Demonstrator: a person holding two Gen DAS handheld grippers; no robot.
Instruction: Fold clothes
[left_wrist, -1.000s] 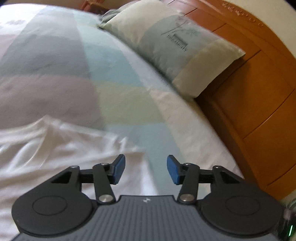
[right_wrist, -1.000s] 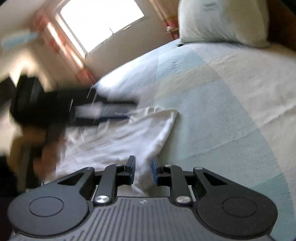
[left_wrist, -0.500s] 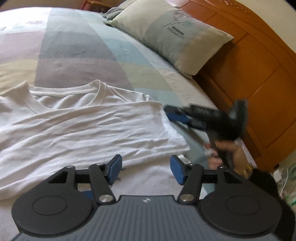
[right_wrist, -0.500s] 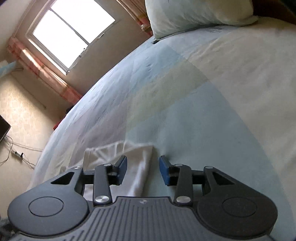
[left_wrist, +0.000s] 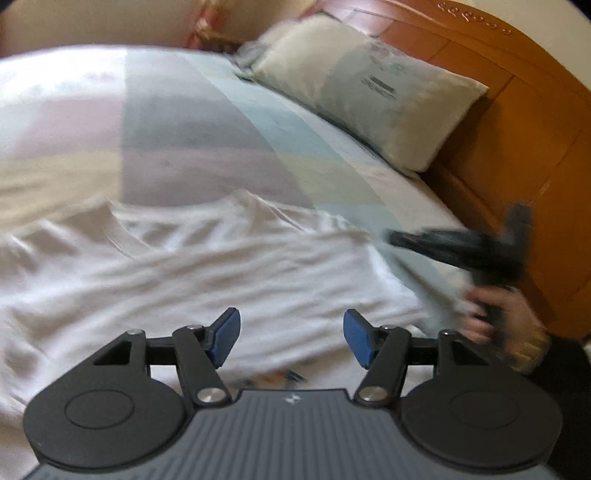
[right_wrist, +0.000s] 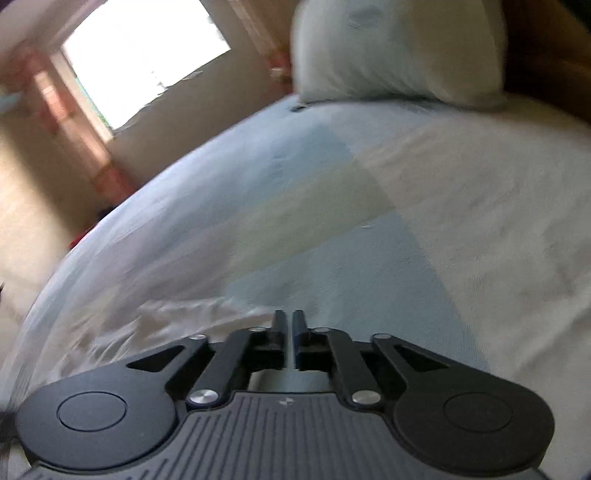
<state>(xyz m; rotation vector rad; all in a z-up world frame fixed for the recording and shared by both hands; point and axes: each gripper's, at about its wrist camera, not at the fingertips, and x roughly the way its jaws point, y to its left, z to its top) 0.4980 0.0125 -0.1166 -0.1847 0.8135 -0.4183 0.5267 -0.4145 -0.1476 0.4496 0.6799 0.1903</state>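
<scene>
The white T-shirt (left_wrist: 207, 273) lies spread and rumpled on the bed (left_wrist: 192, 147), collar toward the pillow (left_wrist: 369, 92), with that pillow by the wooden headboard (left_wrist: 517, 122). It looks light, limp and unlikely to slip, so it should be pinched at a hem, sleeve edge or shoulder seam. The left gripper (left_wrist: 291, 338) hangs over the shirt's near part, fingers wide after opening, nothing between them. The right gripper (right_wrist: 290, 321), at the shirt's edge on the headboard side, has just closed to a narrow slit; whether cloth is caught I cannot tell.
</scene>
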